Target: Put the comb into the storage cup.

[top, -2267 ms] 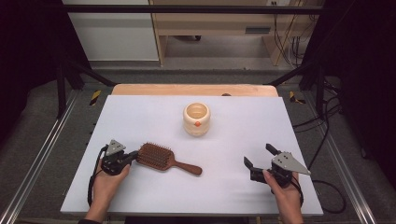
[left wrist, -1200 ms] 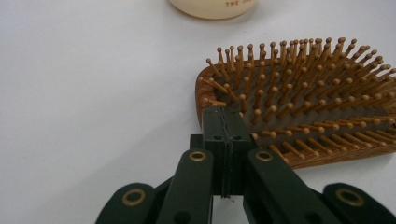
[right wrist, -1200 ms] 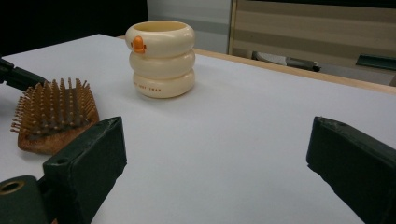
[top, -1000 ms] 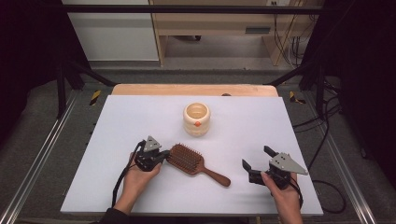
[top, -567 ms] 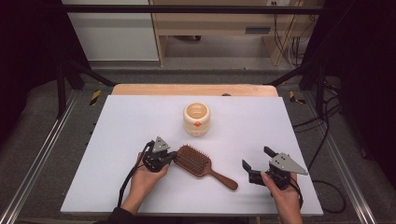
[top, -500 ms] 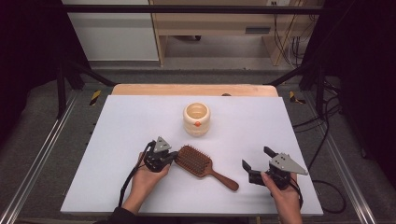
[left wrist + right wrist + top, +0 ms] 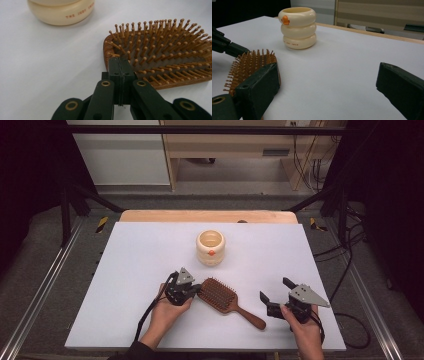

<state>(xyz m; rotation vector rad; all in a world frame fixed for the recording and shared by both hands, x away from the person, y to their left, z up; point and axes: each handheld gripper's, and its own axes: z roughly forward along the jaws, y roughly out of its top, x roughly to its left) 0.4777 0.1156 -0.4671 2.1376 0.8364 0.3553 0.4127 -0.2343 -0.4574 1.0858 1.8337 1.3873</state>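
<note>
A brown wooden hairbrush (image 7: pixel 218 294) lies bristles up on the white table (image 7: pixel 125 265), its handle pointing toward the front right. My left gripper (image 7: pixel 196 288) is shut, and its closed tips rest against the left edge of the brush head. In the left gripper view the jaws of the left gripper (image 7: pixel 121 65) are pressed together with nothing between them, right at the rim of the hairbrush (image 7: pixel 160 57). My right gripper (image 7: pixel 275 290) stands open just right of the handle's end. In the right gripper view, the hairbrush (image 7: pixel 249 65) sits behind the left jaw of the right gripper (image 7: pixel 327 75).
A cream ring-stacked cup (image 7: pixel 210 247) with an orange dot stands upright behind the brush, mid-table; the cup (image 7: pixel 298 27) is also ahead of the right gripper. A wooden strip (image 7: pixel 210 216) runs along the table's far edge. Cables hang off the right side.
My left gripper has slid to the right with the hairbrush moving ahead of it. The brush handle has swung closer to the right gripper. The right hand has stayed put.
</note>
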